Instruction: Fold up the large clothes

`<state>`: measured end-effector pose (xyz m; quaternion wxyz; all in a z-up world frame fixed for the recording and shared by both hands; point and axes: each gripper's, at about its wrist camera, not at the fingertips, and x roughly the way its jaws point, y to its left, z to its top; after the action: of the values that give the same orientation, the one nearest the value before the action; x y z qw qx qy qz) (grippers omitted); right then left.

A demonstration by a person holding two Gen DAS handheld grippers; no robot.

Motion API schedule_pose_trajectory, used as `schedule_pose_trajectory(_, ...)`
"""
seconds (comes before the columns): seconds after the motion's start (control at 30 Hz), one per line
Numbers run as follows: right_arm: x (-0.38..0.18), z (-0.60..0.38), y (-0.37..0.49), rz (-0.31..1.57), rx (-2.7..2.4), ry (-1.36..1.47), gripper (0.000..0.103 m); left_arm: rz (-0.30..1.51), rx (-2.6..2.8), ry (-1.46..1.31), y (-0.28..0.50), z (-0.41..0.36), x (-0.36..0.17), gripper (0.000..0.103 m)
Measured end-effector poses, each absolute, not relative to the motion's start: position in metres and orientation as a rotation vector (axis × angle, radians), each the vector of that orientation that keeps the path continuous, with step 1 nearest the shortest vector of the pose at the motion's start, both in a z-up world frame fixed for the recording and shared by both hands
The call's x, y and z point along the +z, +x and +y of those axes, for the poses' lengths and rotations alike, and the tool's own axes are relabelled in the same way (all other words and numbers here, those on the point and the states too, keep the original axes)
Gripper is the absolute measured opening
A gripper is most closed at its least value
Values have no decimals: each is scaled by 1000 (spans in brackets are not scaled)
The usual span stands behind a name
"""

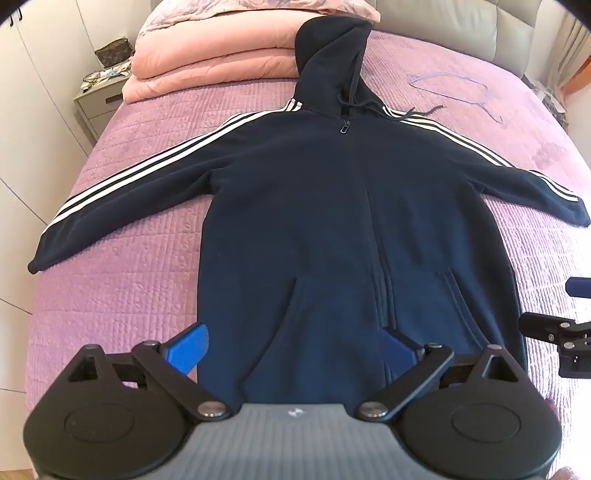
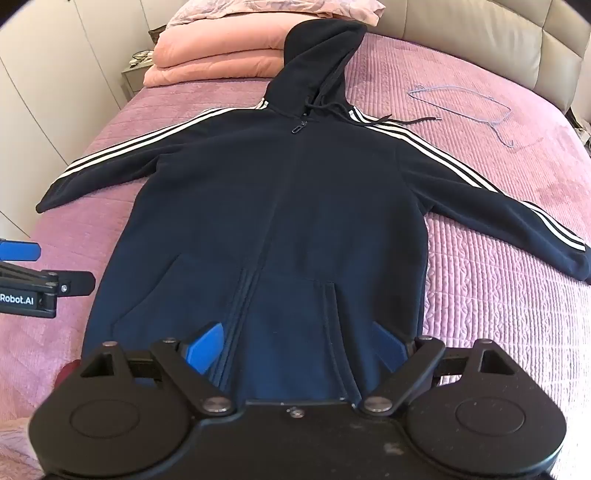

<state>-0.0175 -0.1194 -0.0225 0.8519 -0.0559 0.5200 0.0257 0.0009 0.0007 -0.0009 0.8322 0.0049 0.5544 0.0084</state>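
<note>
A navy zip hoodie [image 1: 314,206] with white sleeve stripes lies flat, front up, on a purple quilted bed [image 1: 147,258], sleeves spread out, hood toward the headboard. It also shows in the right wrist view [image 2: 280,206]. My left gripper [image 1: 295,350] is open, blue fingers wide apart, hovering over the hem's left part. My right gripper [image 2: 295,347] is open over the hem's right part, holding nothing. Each gripper shows at the edge of the other's view: the right gripper [image 1: 561,332], the left gripper [image 2: 37,280].
A folded pink duvet [image 1: 214,62] lies at the head of the bed, left of the hood. A thin lilac wire hanger [image 1: 454,88] lies on the bed right of the hood. A nightstand [image 1: 96,103] stands at the left, a padded headboard [image 1: 461,26] behind.
</note>
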Motion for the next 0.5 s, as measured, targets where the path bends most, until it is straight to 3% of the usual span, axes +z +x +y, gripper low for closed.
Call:
schedule_pose_trajectory(0.2, -22, -122, -19, 1092, 54, -105, 101, 1156, 25, 12, -1, -1, 0, 99)
schedule_pose_trajectory(0.5, -24, -123, -20, 1090, 33, -104, 101, 1190, -36, -79, 3, 7, -10, 90)
